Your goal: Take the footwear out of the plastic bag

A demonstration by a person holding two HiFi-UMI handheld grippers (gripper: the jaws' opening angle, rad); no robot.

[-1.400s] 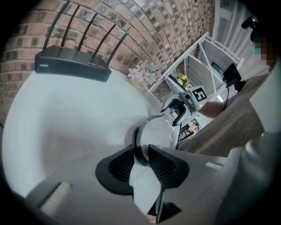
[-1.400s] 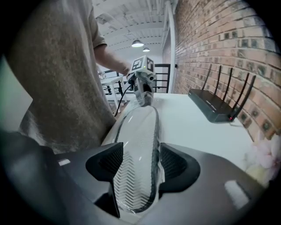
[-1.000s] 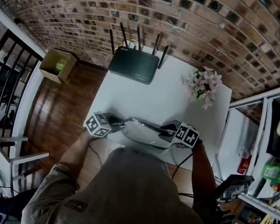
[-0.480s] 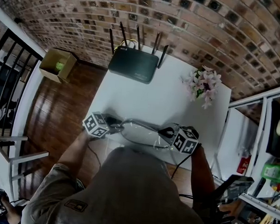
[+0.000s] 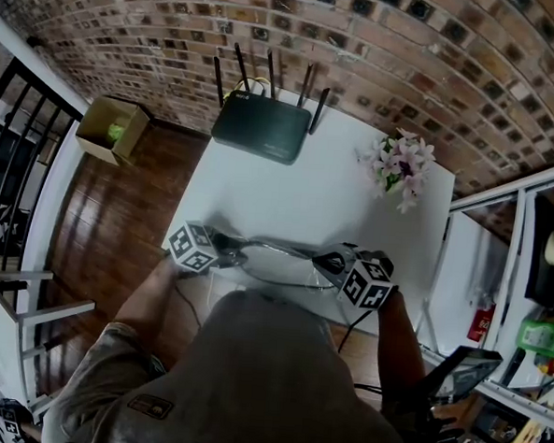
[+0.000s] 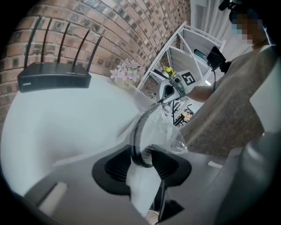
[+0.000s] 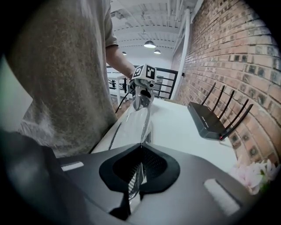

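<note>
Head view puts the plastic bag (image 5: pixel 276 263) stretched between both tongs at the near edge of the white table (image 5: pixel 307 185). My right gripper (image 5: pixel 329 260) is clamped on the bag's film. My left gripper (image 5: pixel 230 250) has just been easing open, pads touching the dark-rimmed footwear (image 6: pixel 137 132) inside the bag.
</note>
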